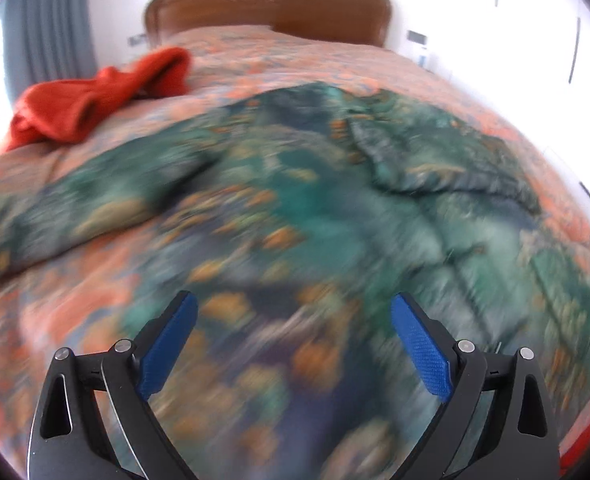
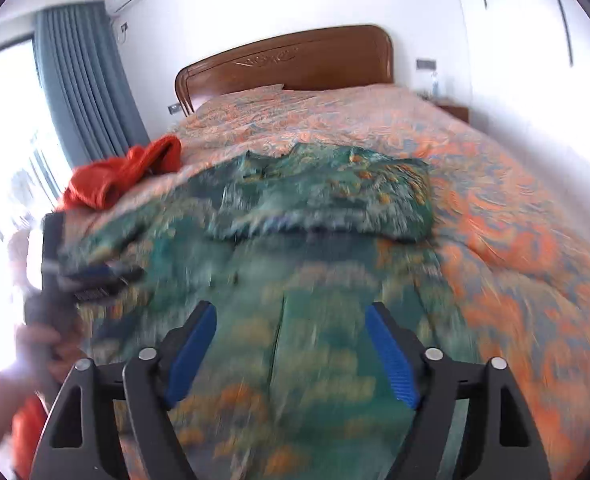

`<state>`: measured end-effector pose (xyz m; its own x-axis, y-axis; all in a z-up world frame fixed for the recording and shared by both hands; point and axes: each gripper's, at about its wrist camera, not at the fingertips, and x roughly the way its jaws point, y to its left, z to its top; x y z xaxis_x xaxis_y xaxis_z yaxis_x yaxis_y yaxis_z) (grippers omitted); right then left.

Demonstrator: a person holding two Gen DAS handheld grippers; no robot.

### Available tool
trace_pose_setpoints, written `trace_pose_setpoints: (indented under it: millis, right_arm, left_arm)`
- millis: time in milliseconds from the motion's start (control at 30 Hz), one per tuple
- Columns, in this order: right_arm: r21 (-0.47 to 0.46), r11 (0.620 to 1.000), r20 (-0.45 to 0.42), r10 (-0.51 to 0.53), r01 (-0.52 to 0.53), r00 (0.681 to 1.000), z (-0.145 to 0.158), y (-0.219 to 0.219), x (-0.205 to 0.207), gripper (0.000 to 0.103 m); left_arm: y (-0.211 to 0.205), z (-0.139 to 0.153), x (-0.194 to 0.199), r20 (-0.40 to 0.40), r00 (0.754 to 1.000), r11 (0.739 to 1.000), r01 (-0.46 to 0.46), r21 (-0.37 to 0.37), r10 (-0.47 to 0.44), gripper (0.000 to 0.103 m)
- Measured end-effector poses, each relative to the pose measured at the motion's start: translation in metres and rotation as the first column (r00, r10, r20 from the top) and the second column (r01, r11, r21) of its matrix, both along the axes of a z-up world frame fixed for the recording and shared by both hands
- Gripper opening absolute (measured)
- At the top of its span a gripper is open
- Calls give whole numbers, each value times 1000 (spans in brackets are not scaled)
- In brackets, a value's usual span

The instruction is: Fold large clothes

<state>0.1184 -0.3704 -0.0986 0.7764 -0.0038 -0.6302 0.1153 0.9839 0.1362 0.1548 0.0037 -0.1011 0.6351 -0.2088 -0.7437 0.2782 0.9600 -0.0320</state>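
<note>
Nowhere legible writing; both grippers' jaws gape empty over the green patterned garment (image 1: 295, 184) on the bedspread (image 2: 507, 208).

Open orange-patterned bedspread (image 2: 515, 216) right of green floral garment (image 2: 315, 280); crumpled red knit garment (image 2: 123, 176) blocks left edge.

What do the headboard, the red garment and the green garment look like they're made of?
Headboard: wood, glossy brown, with a carved motif. Red garment: thick, matte, probably knit or fleece, judging by its bulky folds. Green garment: thin printed fabric that drapes flat; blur hides the weave.
</note>
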Motion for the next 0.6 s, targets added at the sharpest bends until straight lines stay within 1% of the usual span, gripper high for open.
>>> trace_pose_setpoints:
  millis: [67, 133, 200, 267, 333, 400, 433, 500, 533, 567, 600]
  right_arm:
    - [-28, 999, -19, -20, 20, 1000, -12, 19, -28, 80]
    - [-51, 998, -18, -27, 26, 999, -19, 32, -44, 80]
    - [-98, 995, -37, -29, 25, 999, -27, 52, -53, 80]
    - [-91, 996, -57, -17, 12, 998, -31, 62, -56, 80]
    - [-50, 999, -64, -5, 1, 998, -30, 71, -59, 80]
    - [-40, 999, -56, 12, -14, 998, -27, 80, -63, 80]
    - [-48, 999, -49, 22, -25, 999, -25, 86, -65, 80]
    - [-65, 997, -42, 41, -44, 998, -23, 97, -69, 80]
    - [-72, 996, -45, 54, -57, 998, -24, 102, -70, 80]
    - [-75, 995, -52, 64, -67, 997, -26, 106, -72, 80]
    - [-74, 994, -59, 71, -75, 996, -27, 108, -72, 80]
  left_arm:
    - [21, 2, -11, 0, 1000, 1000, -30, -4, 30, 99]
    - [42, 2, -17, -2, 998, 998, -65, -11, 65, 99]
    - [58, -2, -17, -11, 995, 995, -101, -15, 101, 99]
    - [73, -6, -19, -30, 990, 990, -140, -30, 139, 99]
    - [93, -12, -21, -63, 981, 979, -188, -77, 183, 99]
    - [112, -19, -21, -102, 968, 962, -239, -129, 227, 99]
    - [123, -23, -19, -130, 959, 949, -270, -162, 250, 99]
    - [146, -28, -9, -174, 940, 916, -328, -229, 293, 99]
    - [155, -28, -5, -180, 933, 900, -351, -258, 312, 99]
    - [170, -27, 5, -186, 920, 873, -388, -295, 346, 99]
    - [180, -26, 11, -190, 909, 853, -415, -316, 372, 99]
